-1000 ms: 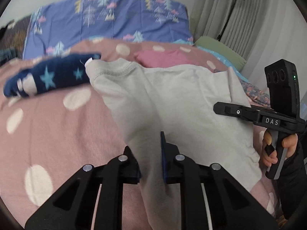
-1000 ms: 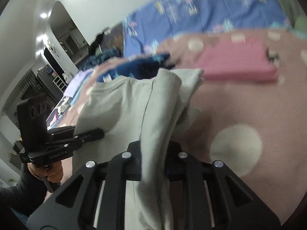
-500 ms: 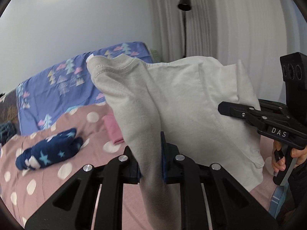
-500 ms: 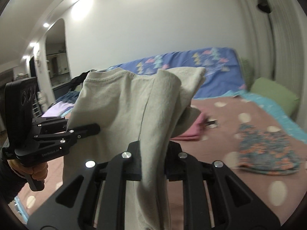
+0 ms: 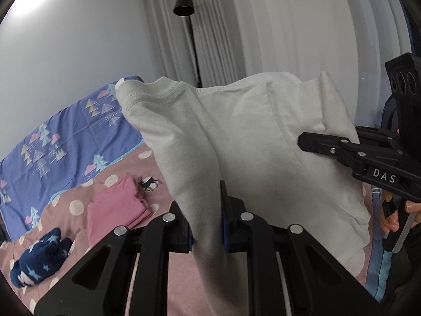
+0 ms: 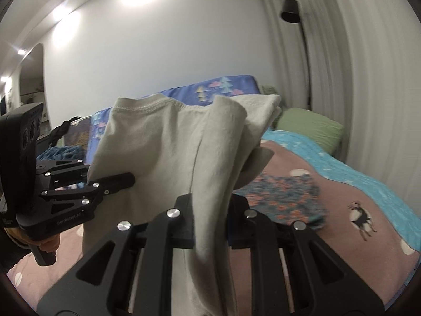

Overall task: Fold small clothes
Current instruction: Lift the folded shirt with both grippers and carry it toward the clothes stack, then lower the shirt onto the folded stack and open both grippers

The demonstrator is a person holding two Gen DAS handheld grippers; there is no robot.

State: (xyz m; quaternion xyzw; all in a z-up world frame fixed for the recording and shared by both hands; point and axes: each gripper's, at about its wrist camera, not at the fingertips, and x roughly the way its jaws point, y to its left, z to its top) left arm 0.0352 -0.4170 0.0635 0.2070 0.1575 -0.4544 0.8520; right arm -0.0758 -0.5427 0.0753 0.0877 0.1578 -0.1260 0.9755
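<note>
The beige garment point(image 5: 236, 142) now hangs in the air between the left gripper point(image 5: 206, 234) and the right gripper point(image 6: 210, 226); a second ago it lay draped low over the pink dotted bedspread point(image 5: 86, 205). Both views have swung upward (wall and curtain point(image 5: 289, 26) fill the top). In the left view the navy star garment point(image 5: 39, 258) has slid from 10 o'clock to 8 o'clock. In the right view, a floral garment point(image 6: 284, 197) appears at 3 o'clock.
</note>
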